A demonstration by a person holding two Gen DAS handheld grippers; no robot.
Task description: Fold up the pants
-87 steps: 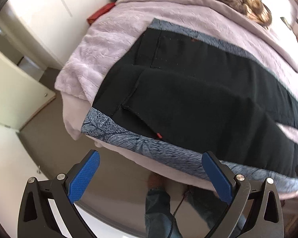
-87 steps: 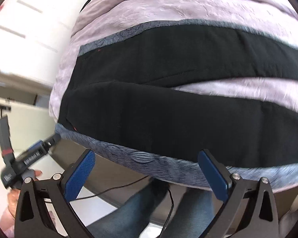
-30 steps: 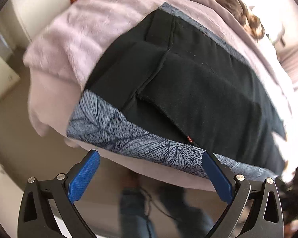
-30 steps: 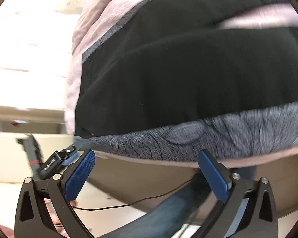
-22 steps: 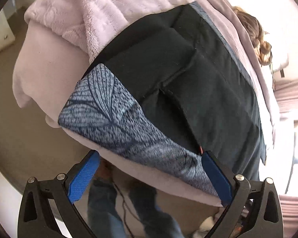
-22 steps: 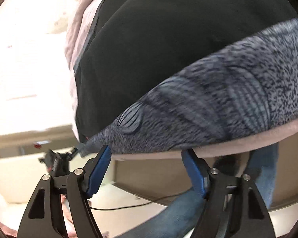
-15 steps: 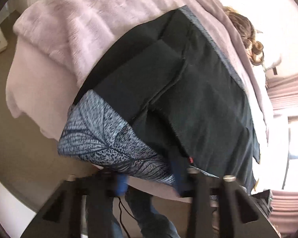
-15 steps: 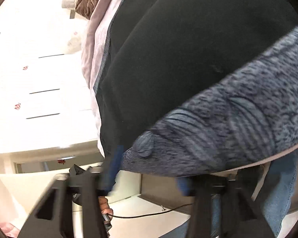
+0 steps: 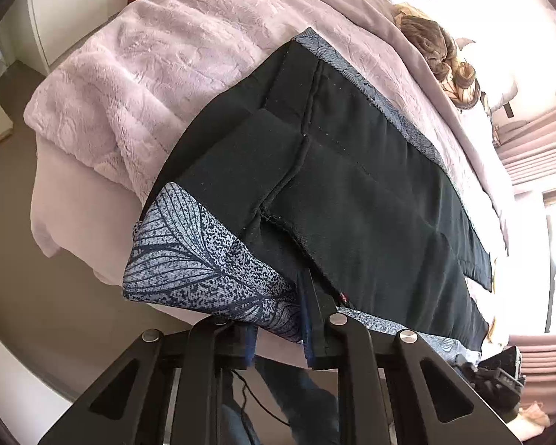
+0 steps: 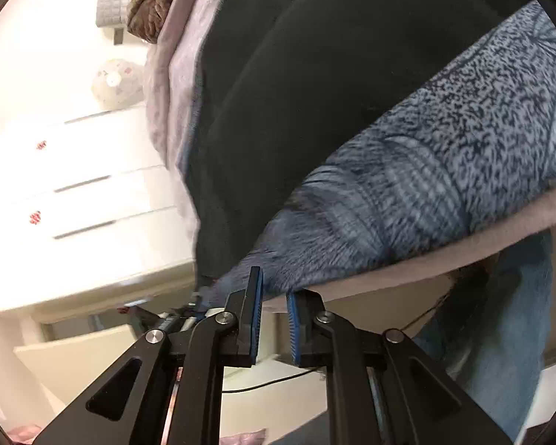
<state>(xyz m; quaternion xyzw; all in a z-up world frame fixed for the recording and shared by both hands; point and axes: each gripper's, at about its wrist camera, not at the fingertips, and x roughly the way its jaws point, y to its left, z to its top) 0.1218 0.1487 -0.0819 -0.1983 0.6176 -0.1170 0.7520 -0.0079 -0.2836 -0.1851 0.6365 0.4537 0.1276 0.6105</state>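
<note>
Slippage is the main worry at the left claw (image 9: 278,319). It is clamped shut on the near edge of the pants (image 9: 352,185), and what sits between its pads looks like only the leaf-print strip (image 9: 189,259) at the side seam. The black cloth spreads up and away from the fingertips across the bed (image 9: 148,74), with one leg lying over the other just beyond the tips. Left of the claw the strip sags off the mattress edge. If the bite holds one layer only, lifting would probably peel the top leg off the lower one and spoil the stack. A small red tag (image 9: 343,298) sits just right of the fingertips, where the black layer starts. It suggests the hold is close to the hem line and rather shallow.

Doubt is greater at the right claw (image 10: 274,307). Its pads stand almost together with a narrow gap showing, and the print strip comes down to the very tips. I cannot tell whether cloth is caught between them or merely brushes the left pad (image 10: 257,289). Should it be empty or barely hooked, raising both hands together would lift only the left end. The far part of the pants would then drag over the fuzzy blanket and bunch up.

Below this claw a cable (image 10: 270,382) hangs across, and a jeans leg (image 10: 500,333) stands down to its right. A low swing could snag the cable. Pulling the two claws apart too hard could also tug the strip out of the weaker hold
</note>
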